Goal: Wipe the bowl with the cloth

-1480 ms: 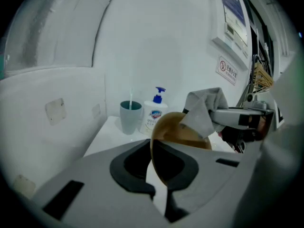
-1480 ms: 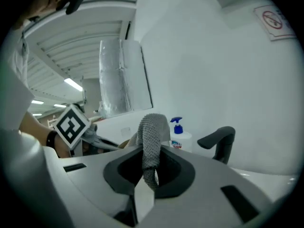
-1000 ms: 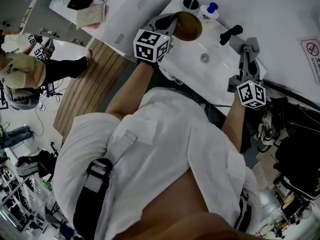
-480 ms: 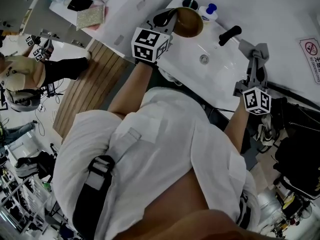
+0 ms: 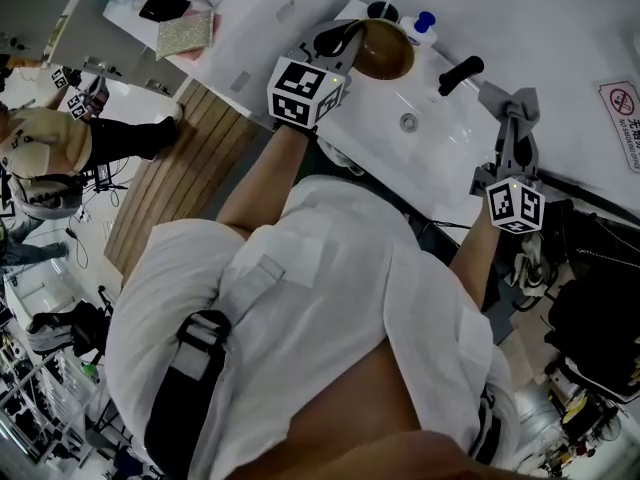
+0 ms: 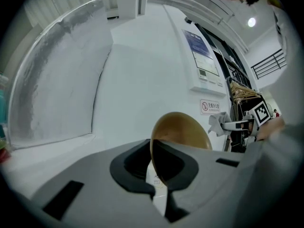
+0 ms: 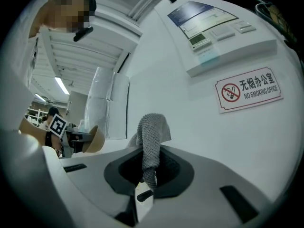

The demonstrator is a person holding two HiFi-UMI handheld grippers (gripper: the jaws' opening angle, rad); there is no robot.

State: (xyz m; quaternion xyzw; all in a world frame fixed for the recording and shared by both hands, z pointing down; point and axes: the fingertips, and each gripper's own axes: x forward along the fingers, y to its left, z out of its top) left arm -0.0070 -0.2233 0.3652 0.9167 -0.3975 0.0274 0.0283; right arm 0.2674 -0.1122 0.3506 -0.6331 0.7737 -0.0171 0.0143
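The brown bowl (image 5: 386,54) hangs above the back left corner of the white sink (image 5: 440,143), and my left gripper (image 5: 348,42) is shut on its rim. In the left gripper view the bowl (image 6: 183,129) stands on edge between the jaws of the left gripper (image 6: 156,175). My right gripper (image 5: 507,128) is over the sink's right side, shut on a grey knitted cloth (image 5: 510,103). The cloth (image 7: 152,141) sticks up out of the right gripper (image 7: 148,179) in its own view, with the bowl (image 7: 97,139) small at the left. Bowl and cloth are apart.
A black tap handle (image 5: 460,71) sticks up behind the drain (image 5: 408,121). A dark cup (image 5: 381,8) and a blue-capped bottle (image 5: 420,20) stand at the sink's back edge. A no-smoking sign (image 5: 625,108) hangs on the wall. Another person (image 5: 40,158) stands far left.
My right gripper has shifted a little to the right with the cloth. The bowl has rolled slightly in the left gripper and sits a bit further right.
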